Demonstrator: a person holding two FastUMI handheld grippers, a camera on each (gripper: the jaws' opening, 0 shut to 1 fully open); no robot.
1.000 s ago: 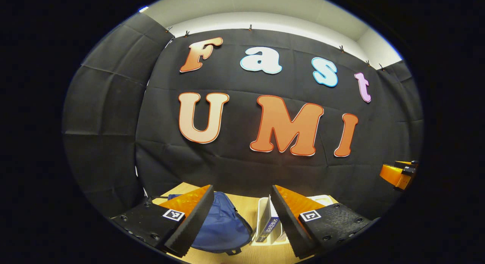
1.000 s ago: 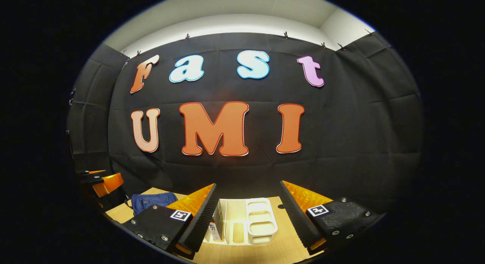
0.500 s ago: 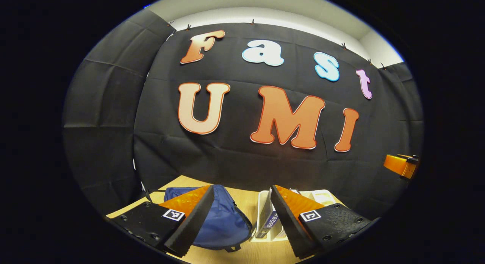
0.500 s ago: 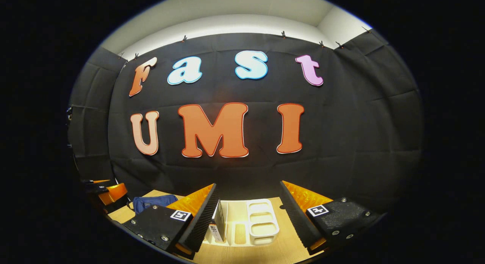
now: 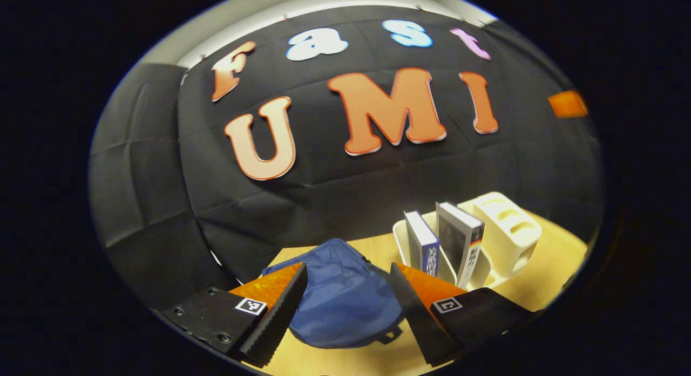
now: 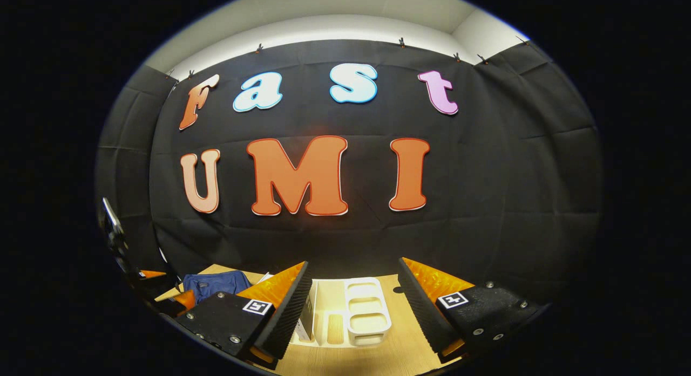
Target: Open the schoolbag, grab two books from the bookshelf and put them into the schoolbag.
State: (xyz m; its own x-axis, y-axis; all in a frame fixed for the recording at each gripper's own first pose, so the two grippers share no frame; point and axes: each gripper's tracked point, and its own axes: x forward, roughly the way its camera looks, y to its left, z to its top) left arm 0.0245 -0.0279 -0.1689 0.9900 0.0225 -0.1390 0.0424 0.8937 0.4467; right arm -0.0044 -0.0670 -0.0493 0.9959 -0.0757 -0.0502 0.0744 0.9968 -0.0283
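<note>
A blue schoolbag [image 5: 345, 300] lies on the wooden table, its zip closed as far as I can tell. My left gripper [image 5: 345, 306] hangs open just above and in front of it, with nothing between its fingers. To the bag's right a white bookshelf [image 5: 505, 236] holds two upright books: a blue-spined book [image 5: 422, 249] and a dark book [image 5: 459, 244]. In the right gripper view the right gripper [image 6: 353, 306] is open over the bookshelf [image 6: 363, 314]. The schoolbag [image 6: 215, 285] lies at the left, and the left gripper [image 6: 162, 292] shows near it.
The wooden table [image 5: 545, 279] extends to the right past the bookshelf. The black cloth wall [image 6: 486, 203] stands close behind the table. The table's front edge is bare wood [image 6: 378, 360].
The left gripper has tipped downward and turned right, bringing the bag and both books well into its view. The right gripper has barely moved, drifting slightly.
</note>
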